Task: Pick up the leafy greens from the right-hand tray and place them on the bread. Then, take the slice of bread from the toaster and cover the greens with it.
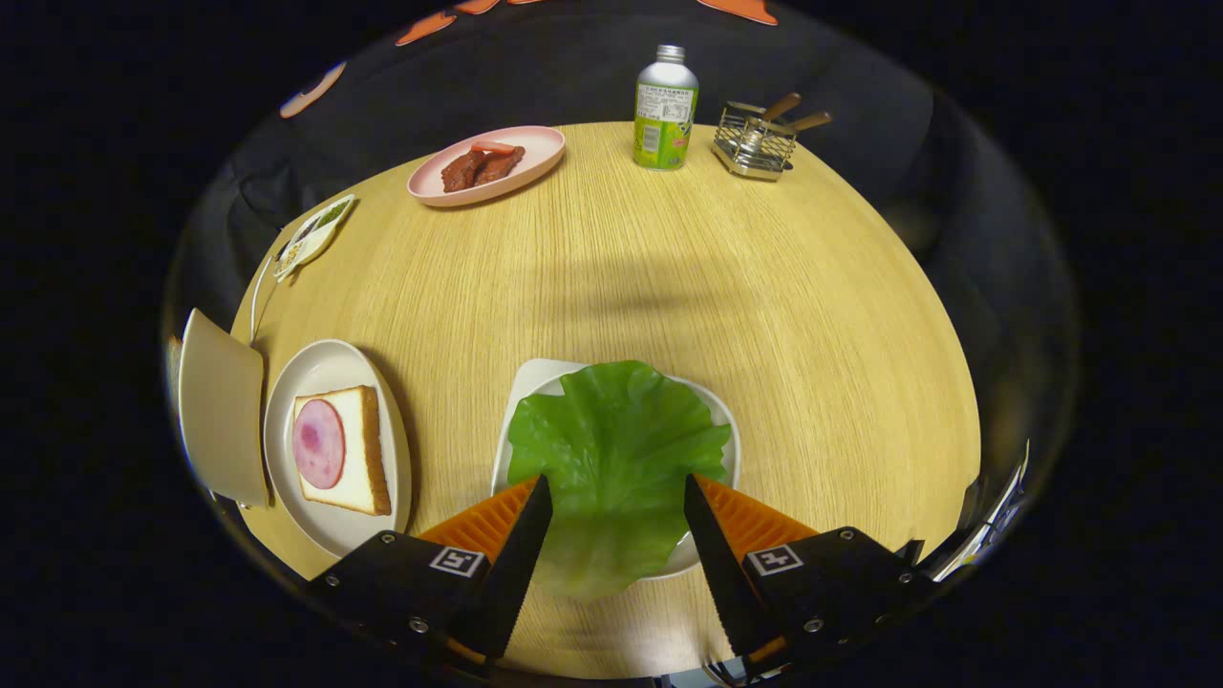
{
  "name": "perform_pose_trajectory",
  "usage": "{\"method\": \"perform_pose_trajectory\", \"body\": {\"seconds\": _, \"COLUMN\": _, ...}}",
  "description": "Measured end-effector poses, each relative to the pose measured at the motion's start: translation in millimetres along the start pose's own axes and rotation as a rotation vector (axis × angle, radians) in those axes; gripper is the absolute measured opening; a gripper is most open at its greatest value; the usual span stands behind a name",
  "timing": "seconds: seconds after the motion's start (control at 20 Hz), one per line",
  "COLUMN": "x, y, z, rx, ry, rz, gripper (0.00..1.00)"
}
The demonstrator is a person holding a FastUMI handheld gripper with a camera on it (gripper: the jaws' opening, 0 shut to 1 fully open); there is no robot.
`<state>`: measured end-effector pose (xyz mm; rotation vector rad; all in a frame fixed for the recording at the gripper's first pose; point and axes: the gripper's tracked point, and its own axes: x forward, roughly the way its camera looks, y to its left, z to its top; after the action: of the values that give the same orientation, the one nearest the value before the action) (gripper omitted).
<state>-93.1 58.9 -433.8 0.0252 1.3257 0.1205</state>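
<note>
A large green lettuce leaf (611, 430) lies on a white tray (535, 377) on the wooden table, its near edge hanging over the tray's rim. My gripper (616, 480) is open, and its two fingers stand wide apart on either side of the leaf's near half; neither presses on it. To the left of the fingers a slice of bread (358, 468) topped with a round pink ham slice (318, 442) rests on a white plate (325, 368). Beyond that plate, at the table's edge, stands a beige boxy appliance (222, 411); whether bread sits in it I cannot tell.
At the far side of the table are a pink plate (540, 153) with pieces of red meat (482, 164), a green-labelled bottle (666, 110) and a wire rack (755, 145) with wooden handles. A small packet (315, 234) lies far left.
</note>
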Motion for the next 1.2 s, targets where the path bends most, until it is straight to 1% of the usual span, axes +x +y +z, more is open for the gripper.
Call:
{"method": "perform_pose_trajectory", "body": {"seconds": 0.2, "x": 12, "y": 0, "z": -5, "rx": 0.027, "ry": 0.050, "rz": -0.003, "gripper": 0.80}}
{"method": "perform_pose_trajectory", "body": {"seconds": 0.25, "x": 11, "y": -2, "z": -2, "rx": 0.042, "ry": 0.042, "rz": -0.005, "gripper": 0.78}}
{"method": "perform_pose_trajectory", "body": {"seconds": 0.3, "x": 12, "y": -3, "z": -2, "rx": 0.047, "ry": 0.045, "rz": -0.005, "gripper": 0.78}}
{"method": "perform_pose_trajectory", "body": {"seconds": 0.35, "x": 12, "y": -5, "z": -3, "rx": 0.044, "ry": 0.044, "rz": -0.007, "gripper": 0.74}}
{"method": "perform_pose_trajectory", "body": {"seconds": 0.4, "x": 11, "y": -5, "z": -2, "rx": 0.046, "ry": 0.036, "rz": -0.007, "gripper": 0.72}}
{"method": "perform_pose_trajectory", "body": {"seconds": 0.5, "x": 12, "y": -4, "z": 2, "rx": 0.046, "ry": 0.019, "rz": -0.007, "gripper": 0.60}}
{"method": "perform_pose_trajectory", "body": {"seconds": 0.55, "x": 12, "y": -5, "z": 2, "rx": 0.048, "ry": 0.008, "rz": -0.007, "gripper": 0.48}}
{"method": "perform_pose_trajectory", "body": {"seconds": 0.65, "x": 13, "y": -7, "z": 3, "rx": 0.075, "ry": -0.004, "rz": -0.010, "gripper": 0.28}}
{"method": "perform_pose_trajectory", "body": {"seconds": 0.7, "x": 14, "y": -8, "z": 3, "rx": 0.089, "ry": -0.006, "rz": -0.010, "gripper": 0.23}}
{"method": "perform_pose_trajectory", "body": {"seconds": 0.75, "x": 14, "y": -9, "z": 3, "rx": 0.101, "ry": -0.008, "rz": -0.008, "gripper": 0.15}}
{"method": "perform_pose_trajectory", "body": {"seconds": 0.85, "x": 13, "y": -9, "z": 3, "rx": 0.126, "ry": -0.009, "rz": 0.002, "gripper": 0.06}}
{"method": "perform_pose_trajectory", "body": {"seconds": 0.95, "x": 4, "y": -5, "z": 8, "rx": 0.151, "ry": -0.028, "rz": 0.034, "gripper": 0.03}}
{"method": "perform_pose_trajectory", "body": {"seconds": 1.05, "x": -11, "y": 1, "z": 18, "rx": 0.165, "ry": -0.076, "rz": 0.064, "gripper": 0.03}}
{"method": "perform_pose_trajectory", "body": {"seconds": 1.2, "x": -34, "y": 16, "z": 27, "rx": 0.129, "ry": -0.113, "rz": 0.101, "gripper": 0.03}}
